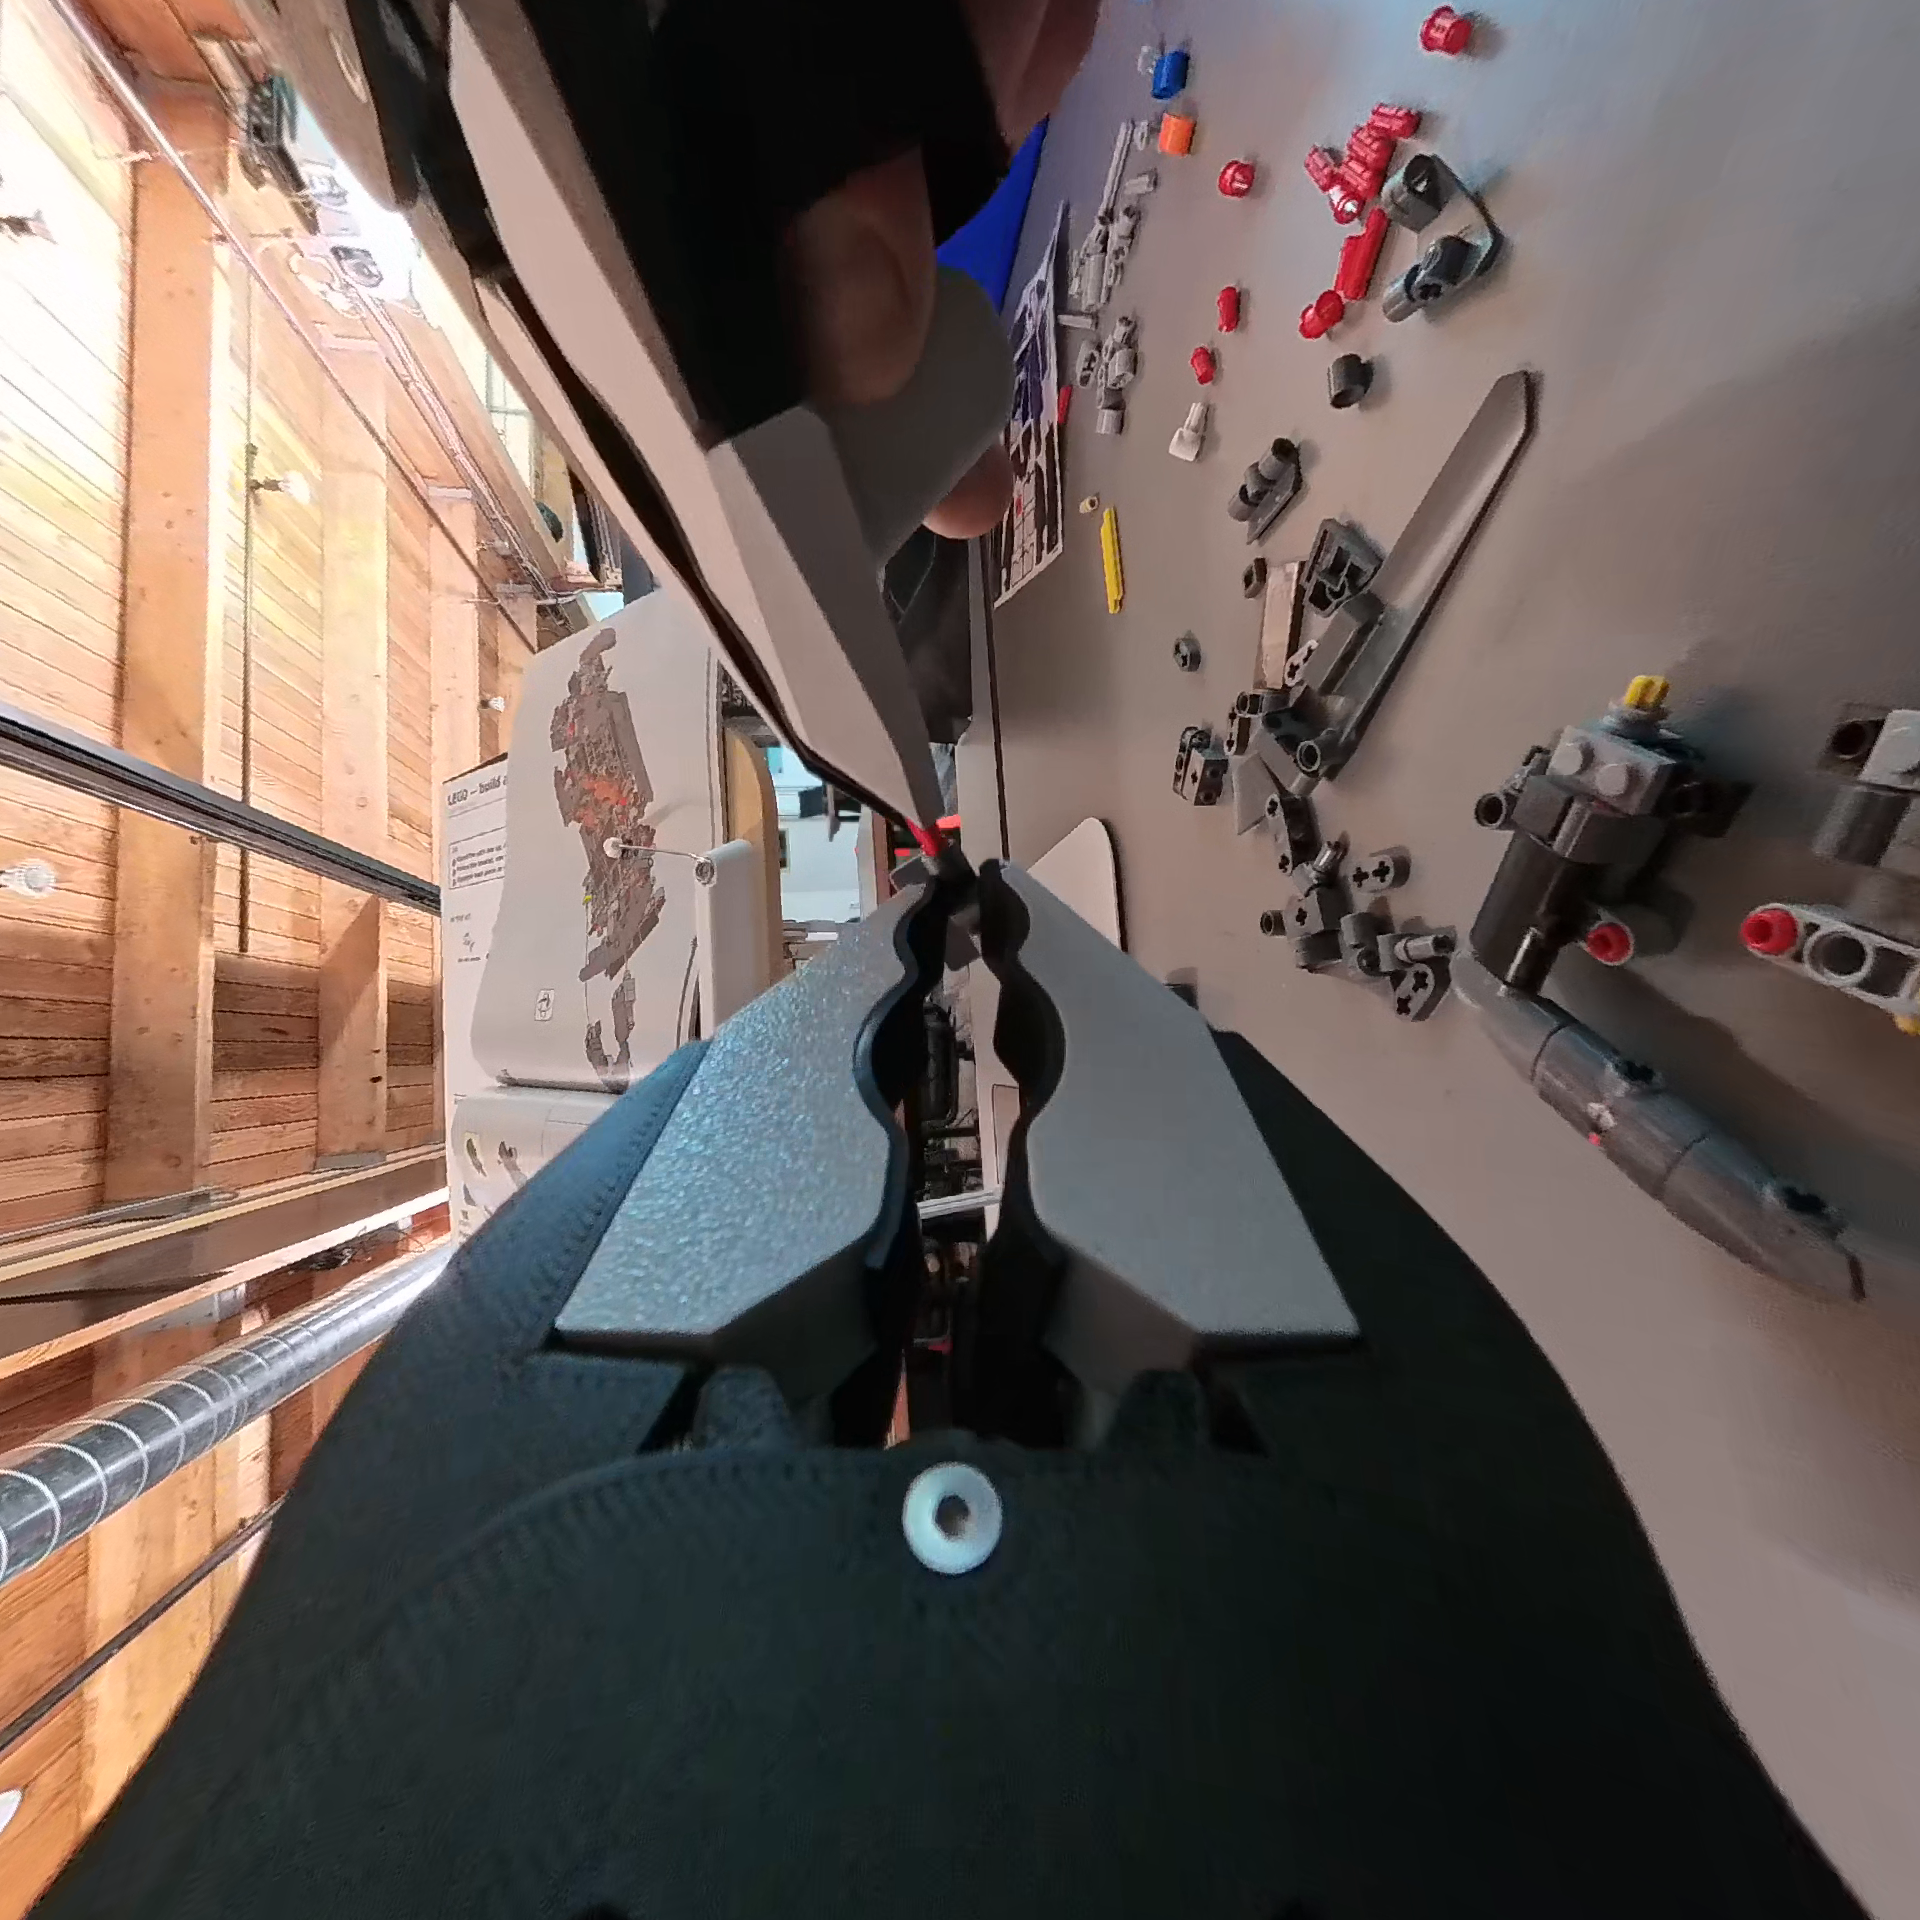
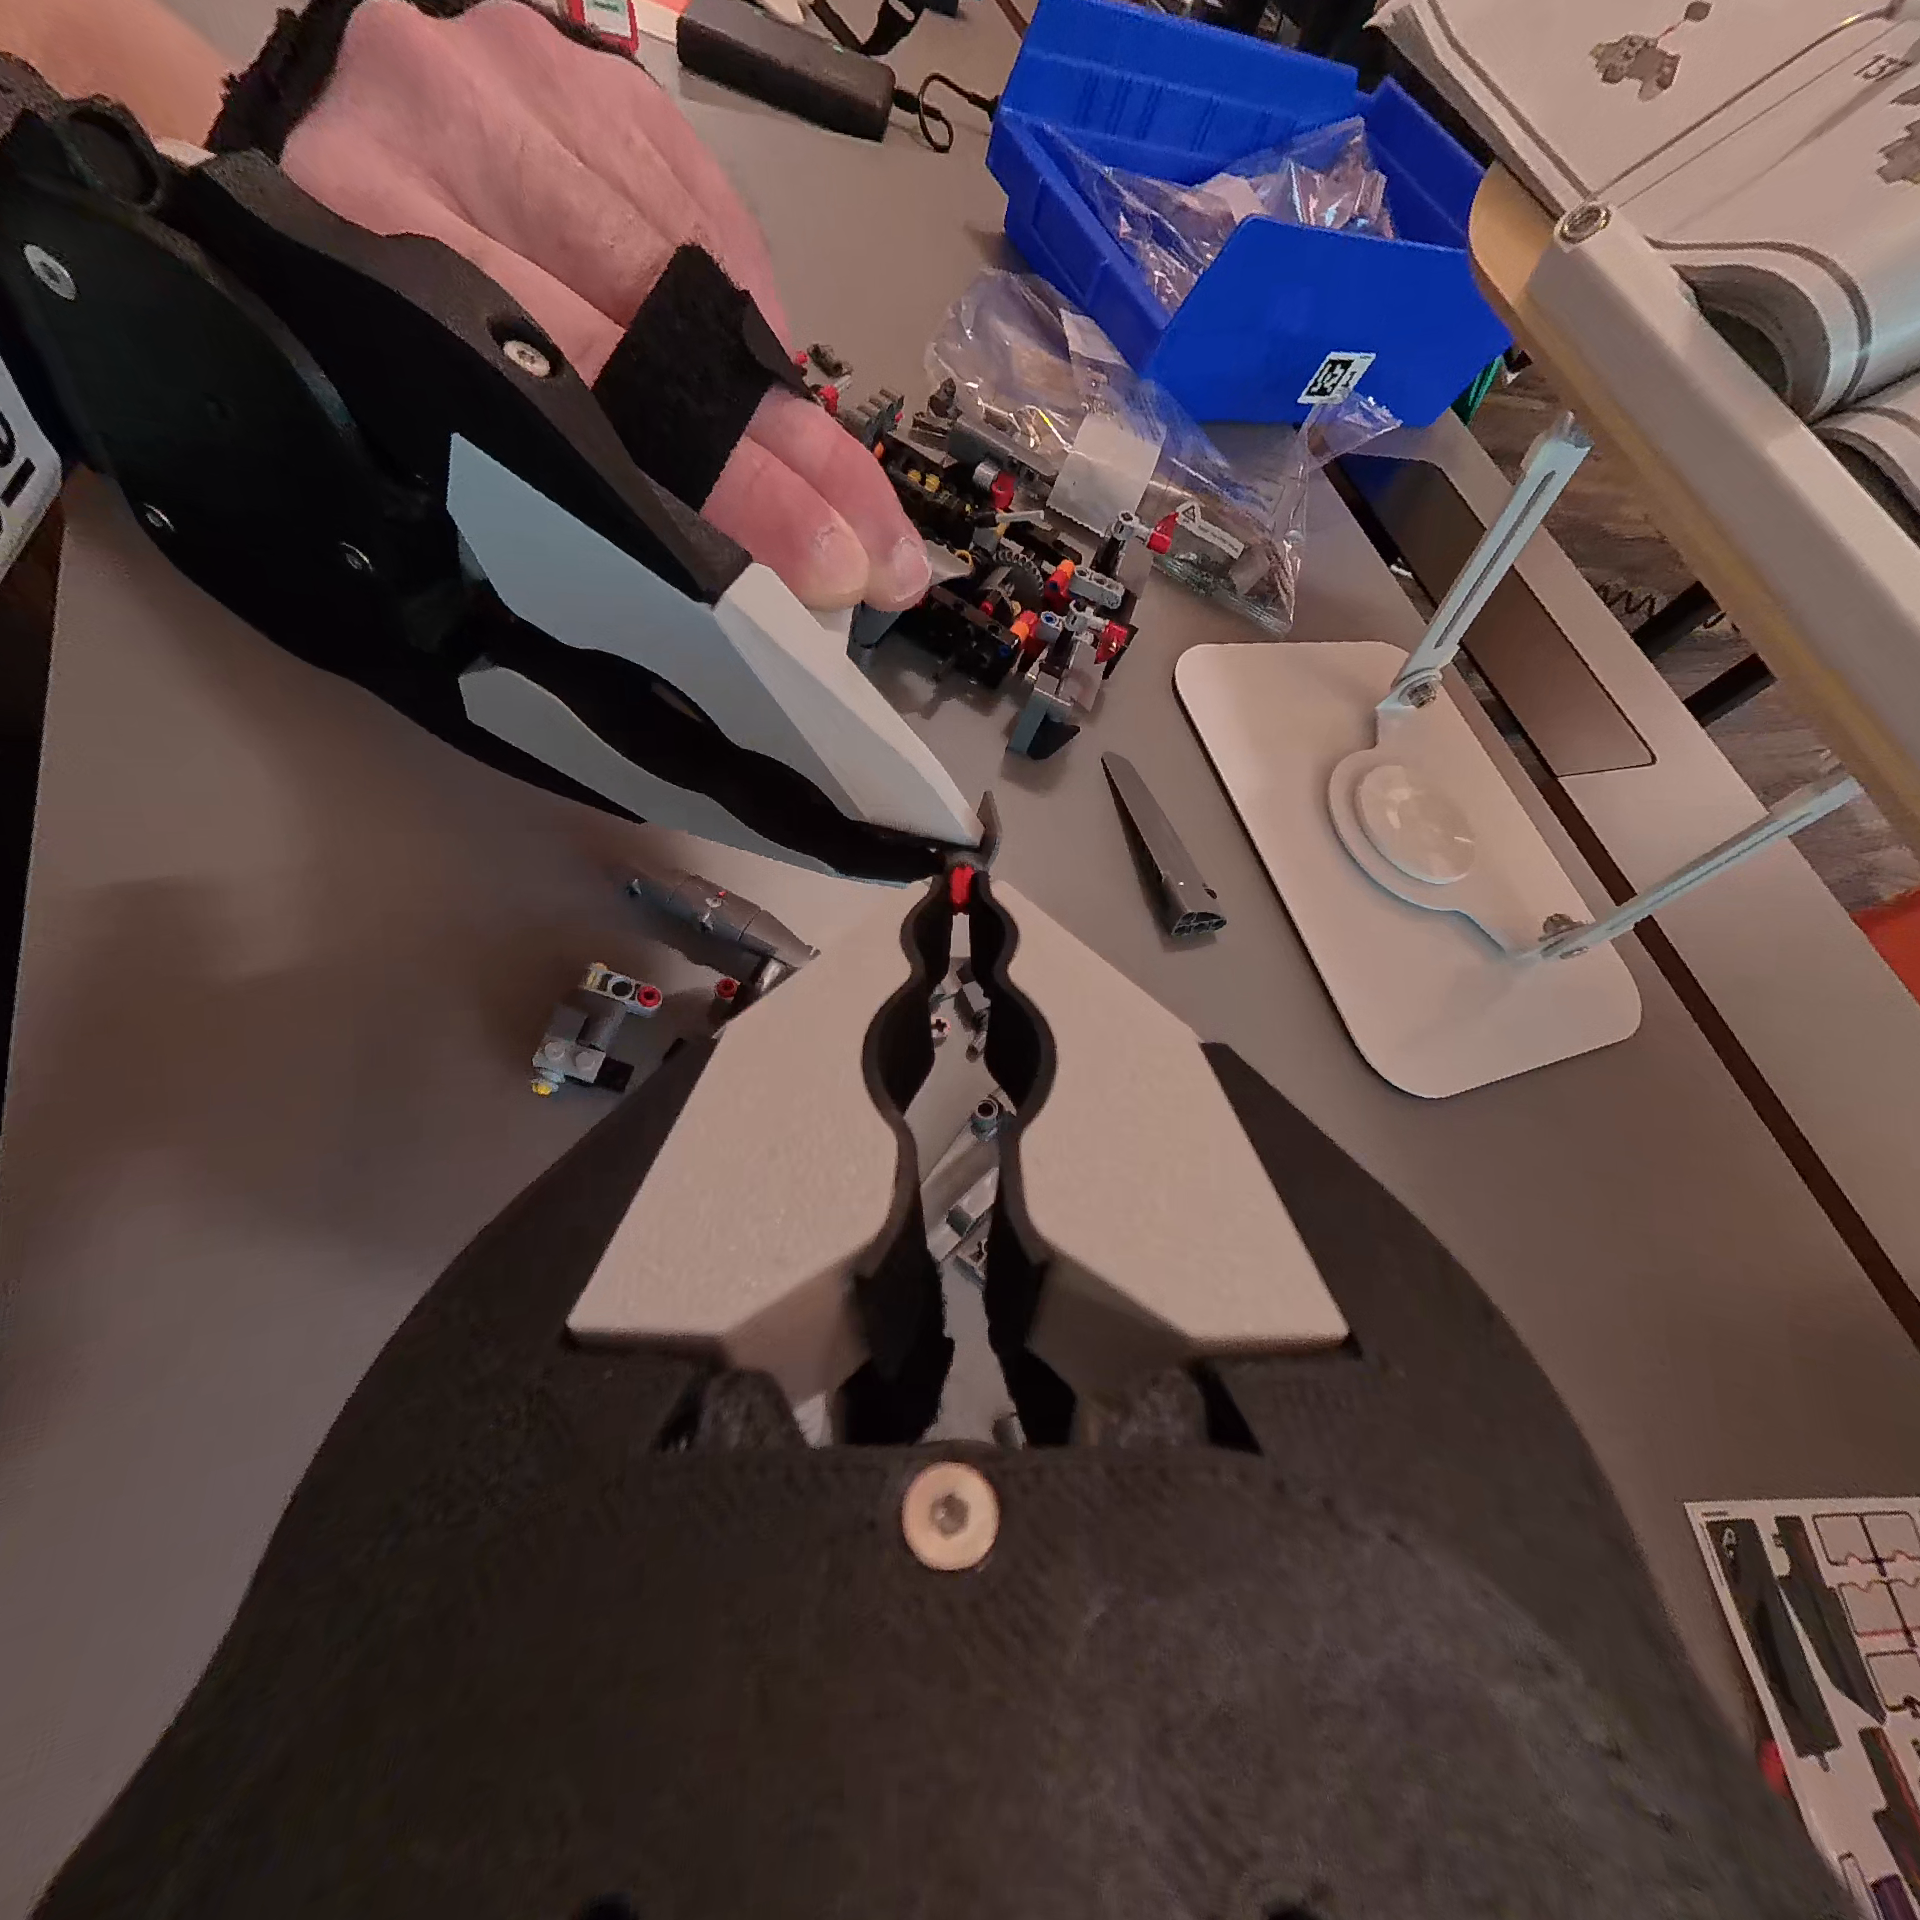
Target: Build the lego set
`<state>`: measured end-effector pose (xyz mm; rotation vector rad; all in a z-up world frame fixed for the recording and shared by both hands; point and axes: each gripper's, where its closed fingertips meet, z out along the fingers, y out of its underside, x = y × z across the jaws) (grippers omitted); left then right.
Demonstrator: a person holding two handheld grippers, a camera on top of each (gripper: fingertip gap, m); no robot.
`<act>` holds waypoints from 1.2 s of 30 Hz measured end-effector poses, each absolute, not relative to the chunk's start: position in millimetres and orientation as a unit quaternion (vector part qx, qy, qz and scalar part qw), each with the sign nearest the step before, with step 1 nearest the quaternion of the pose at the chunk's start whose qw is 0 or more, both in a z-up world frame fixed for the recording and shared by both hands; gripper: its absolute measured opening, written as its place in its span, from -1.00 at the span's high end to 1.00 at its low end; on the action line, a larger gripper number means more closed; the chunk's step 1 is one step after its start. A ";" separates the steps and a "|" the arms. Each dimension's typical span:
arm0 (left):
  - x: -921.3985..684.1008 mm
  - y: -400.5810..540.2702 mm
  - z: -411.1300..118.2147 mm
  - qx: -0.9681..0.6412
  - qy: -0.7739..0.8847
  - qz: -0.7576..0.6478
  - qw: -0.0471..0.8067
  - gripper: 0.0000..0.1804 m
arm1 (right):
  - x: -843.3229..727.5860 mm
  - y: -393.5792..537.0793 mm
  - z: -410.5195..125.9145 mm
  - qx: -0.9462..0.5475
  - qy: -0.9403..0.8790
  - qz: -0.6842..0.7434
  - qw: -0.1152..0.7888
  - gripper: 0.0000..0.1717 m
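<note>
While bags (image 2: 1226, 197) fill blue bins (image 2: 1320, 312).

left wrist view: rolled sideways, close behind its fingertips | right wrist view: close, angled down | shared: the meeting fingertips, grey table (image 2: 1351, 1195)

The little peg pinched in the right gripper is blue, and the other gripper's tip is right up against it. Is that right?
Not quite: the peg is red, not blue. The right wrist view shows it pinched at the tips of the right gripper, and the left gripper does come in with its tip right up against it, holding a small dark grey piece there.
</note>
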<state>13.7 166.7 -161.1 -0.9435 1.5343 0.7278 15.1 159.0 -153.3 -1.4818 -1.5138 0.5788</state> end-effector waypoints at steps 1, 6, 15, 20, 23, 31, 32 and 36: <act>14.3 166.5 -161.7 -0.401 0.653 0.309 0.563 0.97 | 15.1 159.1 -153.6 -0.601 -0.615 0.233 0.455 1.00; 14.3 168.0 -164.6 -0.406 0.655 0.307 0.558 0.97 | 15.0 160.4 -156.4 -0.603 -0.617 0.231 0.450 1.00; 14.8 168.6 -162.6 -0.408 0.649 0.301 0.567 0.97 | 15.4 161.5 -154.4 -0.593 -0.614 0.252 0.456 1.00; 15.5 167.4 -158.8 -0.408 0.644 0.295 0.575 0.97 | 15.9 160.0 -150.1 -0.578 -0.613 0.272 0.465 1.00; 15.8 165.9 -155.8 -0.406 0.641 0.290 0.583 0.97 | 16.2 158.5 -147.1 -0.568 -0.611 0.285 0.472 1.00; 15.7 166.0 -154.8 -0.407 0.638 0.287 0.587 0.97 | 16.3 158.9 -147.1 -0.563 -0.606 0.299 0.476 1.00; 15.8 166.0 -155.2 -0.409 0.638 0.284 0.587 0.97 | 16.4 159.2 -147.2 -0.563 -0.606 0.299 0.476 1.00; 15.7 168.5 -151.8 -0.424 0.633 0.267 0.590 0.97 | 16.3 161.5 -142.2 -0.559 -0.600 0.294 0.492 0.99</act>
